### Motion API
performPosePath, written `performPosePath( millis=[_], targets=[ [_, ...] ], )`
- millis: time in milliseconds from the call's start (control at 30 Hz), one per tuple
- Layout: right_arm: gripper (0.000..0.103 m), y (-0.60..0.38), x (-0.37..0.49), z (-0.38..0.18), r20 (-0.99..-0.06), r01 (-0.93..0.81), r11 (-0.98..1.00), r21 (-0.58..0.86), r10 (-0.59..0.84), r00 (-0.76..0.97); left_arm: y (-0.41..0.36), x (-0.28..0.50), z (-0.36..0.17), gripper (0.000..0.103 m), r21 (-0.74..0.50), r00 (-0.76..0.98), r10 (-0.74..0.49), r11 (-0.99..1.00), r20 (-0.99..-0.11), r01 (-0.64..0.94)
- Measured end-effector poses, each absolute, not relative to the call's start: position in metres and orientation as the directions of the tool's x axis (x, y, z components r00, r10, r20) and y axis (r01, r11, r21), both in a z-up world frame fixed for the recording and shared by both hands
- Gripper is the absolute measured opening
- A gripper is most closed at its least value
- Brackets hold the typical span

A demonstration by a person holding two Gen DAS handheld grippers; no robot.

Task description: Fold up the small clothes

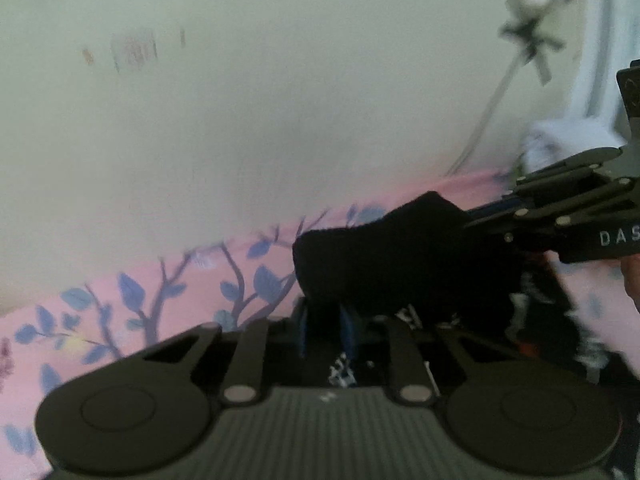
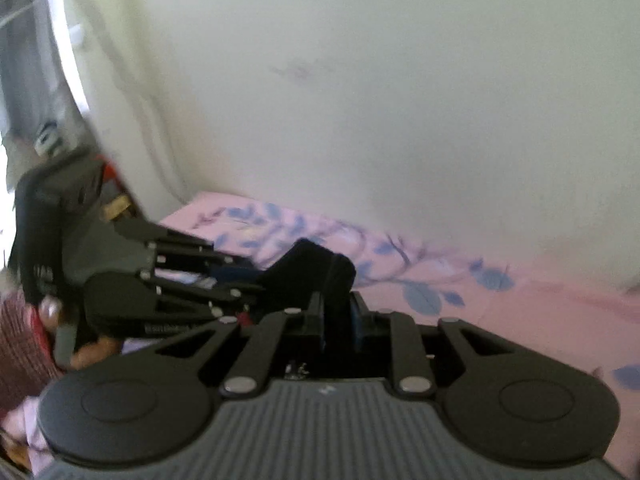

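Observation:
A small black knitted garment [image 1: 384,264] hangs lifted above a pink bedsheet with blue leaves [image 1: 152,296]. My left gripper [image 1: 326,320] is shut on its lower edge. My right gripper [image 1: 476,216] reaches in from the right and is shut on its other end. In the right wrist view the same black garment [image 2: 316,276] is pinched in my right gripper [image 2: 338,320], and my left gripper [image 2: 256,276] holds it from the left. Both views are blurred.
A pale wall [image 1: 280,100] rises right behind the bed. A cable [image 1: 484,116] hangs down it at the right. A black and white patterned cloth [image 1: 532,312] lies under the grippers. A reddish checked fabric [image 2: 20,344] is at the left.

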State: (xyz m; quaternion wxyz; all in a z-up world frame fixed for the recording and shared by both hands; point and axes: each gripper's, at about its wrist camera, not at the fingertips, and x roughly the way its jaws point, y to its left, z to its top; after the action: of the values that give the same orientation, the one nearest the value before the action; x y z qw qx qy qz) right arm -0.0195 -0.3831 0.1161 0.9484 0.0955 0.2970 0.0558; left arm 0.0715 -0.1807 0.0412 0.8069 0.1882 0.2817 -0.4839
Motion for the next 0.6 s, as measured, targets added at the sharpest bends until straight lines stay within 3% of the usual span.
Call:
performPosePath(
  millis=[200, 367, 400, 433, 500, 567, 600],
  targets=[
    [0.015, -0.301, -0.134, 0.144, -0.510, -0.156, 0.985, 0.075, 0.172, 0.843, -0.087, -0.027, 0.076, 0.015, 0.078, 0.395, -0.774, 0.414, -0.494, 0.907],
    [0.015, -0.240, -0.213, 0.103, -0.526, -0.186, 0.982, -0.034, 0.141, 0.839, -0.025, -0.101, 0.048, 0.020, 0.029, 0.343, -0.803, 0.378, -0.487, 0.925],
    [0.015, -0.233, -0.226, 0.093, -0.538, -0.174, 0.984, -0.044, 0.123, 0.834, -0.019, -0.110, 0.038, 0.024, 0.014, 0.337, -0.793, 0.383, -0.507, 0.924],
    [0.016, -0.225, -0.231, 0.078, -0.555, -0.152, 0.987, -0.059, 0.094, 0.826, -0.015, -0.117, 0.027, 0.039, 0.002, 0.335, -0.777, 0.395, -0.533, 0.919],
    [0.018, -0.214, -0.232, 0.052, -0.585, -0.111, 0.991, -0.079, 0.045, 0.810, -0.010, -0.126, 0.001, 0.050, -0.005, 0.347, -0.737, 0.429, -0.580, 0.903],
    [0.026, -0.208, -0.235, 0.037, -0.575, -0.091, 0.993, -0.080, 0.029, 0.817, 0.002, -0.124, -0.009, 0.055, -0.044, 0.342, -0.719, 0.459, -0.604, 0.887],
    [0.049, -0.206, -0.239, 0.037, -0.564, -0.101, 0.992, -0.075, 0.041, 0.825, 0.010, -0.124, -0.009, 0.060, -0.080, 0.337, -0.726, 0.473, -0.599, 0.878]
  ],
)
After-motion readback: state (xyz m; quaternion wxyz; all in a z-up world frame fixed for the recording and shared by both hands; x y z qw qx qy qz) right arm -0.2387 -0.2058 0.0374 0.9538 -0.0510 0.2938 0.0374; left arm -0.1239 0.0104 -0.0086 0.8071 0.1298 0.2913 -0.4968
